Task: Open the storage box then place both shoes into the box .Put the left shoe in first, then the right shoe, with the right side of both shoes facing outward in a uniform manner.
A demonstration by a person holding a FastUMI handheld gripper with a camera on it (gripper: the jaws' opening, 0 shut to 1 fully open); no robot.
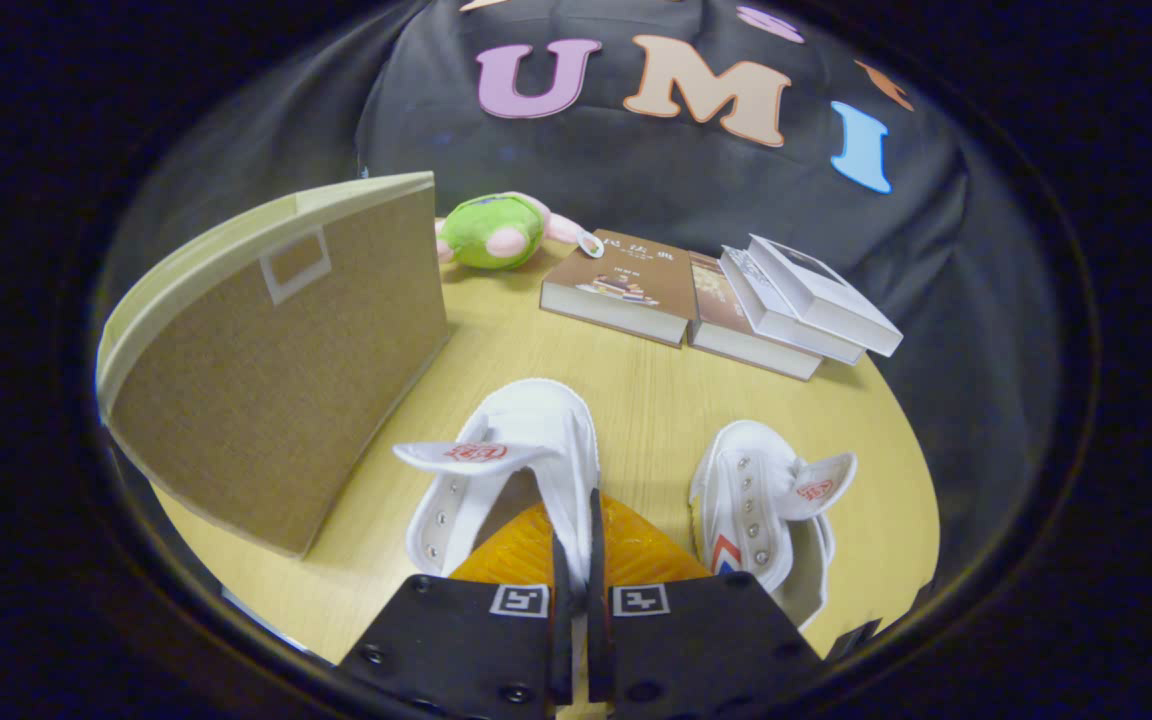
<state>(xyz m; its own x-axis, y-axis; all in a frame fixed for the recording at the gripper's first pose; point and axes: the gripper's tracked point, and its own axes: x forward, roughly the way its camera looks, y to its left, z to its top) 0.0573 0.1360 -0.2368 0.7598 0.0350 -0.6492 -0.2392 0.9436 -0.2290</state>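
**Fingers pinched on the near shoe's collar**

While the fingers (578, 560) sit nearly together, the near white shoe (521, 450) has its side wall pinched between them. Second white shoe (766, 500) lies just right of the fingers. Storage box (276, 370) stands ahead-left on the wooden table (636, 390). Books (726, 300) and a green plush toy (491, 232) lie well beyond.

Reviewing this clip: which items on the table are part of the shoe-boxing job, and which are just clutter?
Part of the job:
- storage box, left of the shoes
- shoe whose side wall is pinched in the claw
- second shoe, lying free to the right

Just lying about:
- green plush toy behind the box
- books at the table's far edge
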